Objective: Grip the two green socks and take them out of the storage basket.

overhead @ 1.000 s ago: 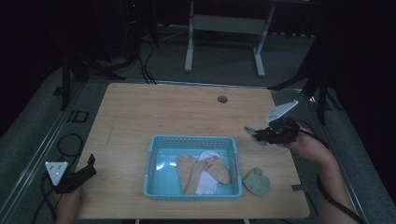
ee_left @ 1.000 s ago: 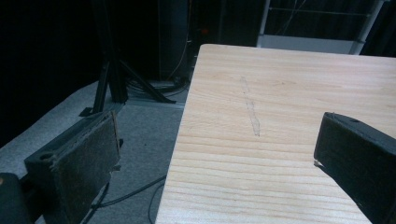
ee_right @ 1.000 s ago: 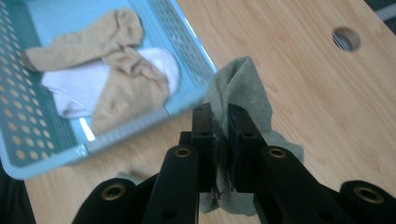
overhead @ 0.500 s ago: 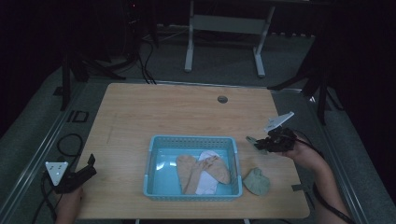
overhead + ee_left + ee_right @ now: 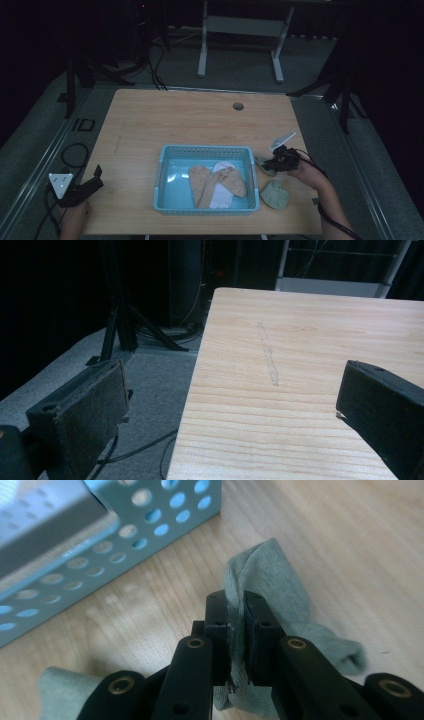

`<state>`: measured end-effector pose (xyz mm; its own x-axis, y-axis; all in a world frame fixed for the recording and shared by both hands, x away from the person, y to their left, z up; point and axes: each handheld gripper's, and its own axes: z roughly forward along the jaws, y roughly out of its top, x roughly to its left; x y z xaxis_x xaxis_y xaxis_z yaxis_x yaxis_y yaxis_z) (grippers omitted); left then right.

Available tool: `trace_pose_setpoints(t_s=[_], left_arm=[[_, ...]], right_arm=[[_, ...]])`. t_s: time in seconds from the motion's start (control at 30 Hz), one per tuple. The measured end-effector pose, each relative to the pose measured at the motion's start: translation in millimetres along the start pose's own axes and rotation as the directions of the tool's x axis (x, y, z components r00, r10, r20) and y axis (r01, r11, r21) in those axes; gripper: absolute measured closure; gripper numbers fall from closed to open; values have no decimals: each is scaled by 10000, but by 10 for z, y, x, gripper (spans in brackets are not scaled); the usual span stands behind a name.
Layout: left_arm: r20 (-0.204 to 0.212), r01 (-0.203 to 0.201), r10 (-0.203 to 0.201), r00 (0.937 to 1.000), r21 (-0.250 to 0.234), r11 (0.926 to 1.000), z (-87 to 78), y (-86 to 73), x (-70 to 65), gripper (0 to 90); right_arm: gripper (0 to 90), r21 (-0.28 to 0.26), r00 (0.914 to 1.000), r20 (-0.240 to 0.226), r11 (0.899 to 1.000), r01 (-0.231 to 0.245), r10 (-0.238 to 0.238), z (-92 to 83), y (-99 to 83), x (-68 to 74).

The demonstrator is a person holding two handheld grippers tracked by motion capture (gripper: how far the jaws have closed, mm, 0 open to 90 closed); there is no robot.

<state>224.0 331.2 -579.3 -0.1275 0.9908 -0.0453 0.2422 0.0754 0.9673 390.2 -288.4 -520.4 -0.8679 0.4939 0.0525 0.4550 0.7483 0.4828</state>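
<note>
Soft grey-green sock (image 5: 260, 575) pinched in clenched right gripper (image 5: 235, 611) beside perforated blue basket (image 5: 150, 525), left gripper (image 5: 230, 405) released, felt-like pads (image 5: 95, 415) over bare wood-grain table (image 5: 300, 340).

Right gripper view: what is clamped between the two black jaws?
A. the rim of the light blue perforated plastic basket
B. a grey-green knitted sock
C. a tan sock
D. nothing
B: the right gripper has its jaws shut on a fold of the grey-green knitted sock, which lies on the pale wooden table beside the light blue perforated plastic basket, outside it.
</note>
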Motion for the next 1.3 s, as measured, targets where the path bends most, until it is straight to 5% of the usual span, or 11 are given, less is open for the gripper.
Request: trace_pose_setpoints(t_s=[0.17, 0.3, 0.8, 0.97, 1.13, 1.3], left_arm=[[5, 1, -1, 10000, 9, 10000, 0, 0, 1, 4], [4, -3, 3, 10000, 7, 10000, 1, 0, 0, 4], [3, 14, -14, 10000, 37, 10000, 2, 1, 1, 4], [-8, 23, -23, 10000, 36, 10000, 2, 1, 1, 4], [-7, 12, -12, 10000, 36, 10000, 2, 2, 1, 4], [-12, 4, -4, 10000, 14, 10000, 1, 1, 0, 4]], right_arm=[[814, 156, 9999, -127, 9998, -104, 106, 92, -24, 13], [682, 125, 9998, -125, 9998, -147, 149, 4, 10, 30], [321, -1448, 9978, 476, 9887, -395, 469, -424, 94, 39], [132, -2013, 9970, 437, 9781, -533, 633, -526, 50, 6], [136, -2772, 9909, 890, 9581, -723, 1005, -623, -30, -14], [136, -3370, 9746, 1272, 9322, -1321, 1841, -685, -140, -90]])
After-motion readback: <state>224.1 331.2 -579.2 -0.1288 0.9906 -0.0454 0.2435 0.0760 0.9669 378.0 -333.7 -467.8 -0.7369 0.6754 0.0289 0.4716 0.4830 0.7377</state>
